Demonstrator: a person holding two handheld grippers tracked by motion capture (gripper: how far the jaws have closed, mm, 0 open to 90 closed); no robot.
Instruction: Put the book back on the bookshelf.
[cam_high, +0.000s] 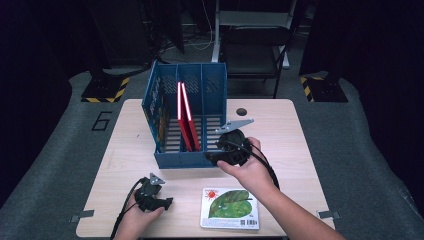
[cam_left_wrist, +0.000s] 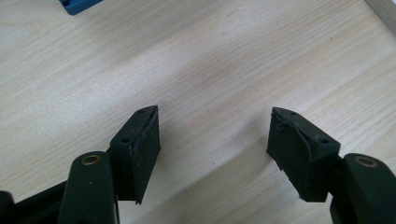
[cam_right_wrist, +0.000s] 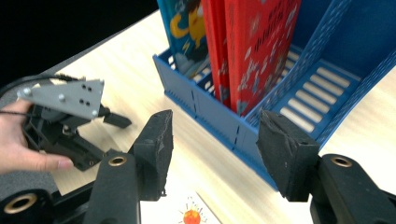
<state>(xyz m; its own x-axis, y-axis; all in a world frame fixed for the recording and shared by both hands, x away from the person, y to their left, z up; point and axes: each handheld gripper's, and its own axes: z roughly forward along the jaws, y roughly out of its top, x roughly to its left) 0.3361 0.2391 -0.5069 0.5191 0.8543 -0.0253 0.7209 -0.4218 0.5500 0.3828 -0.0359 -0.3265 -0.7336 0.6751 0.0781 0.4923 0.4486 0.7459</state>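
Two red books (cam_high: 187, 122) stand upright in the middle slot of the blue file rack (cam_high: 172, 159), just ahead of the right gripper (cam_high: 215, 156), whose jaws gape wide and empty. Just below it lies the leaf-cover picture book (cam_high: 230, 208), flat on the table (cam_high: 295, 135). Judging by this, filing books is underway; next, that book needs grasping. The left gripper (cam_high: 169, 202), also wide, rests idle beside it.
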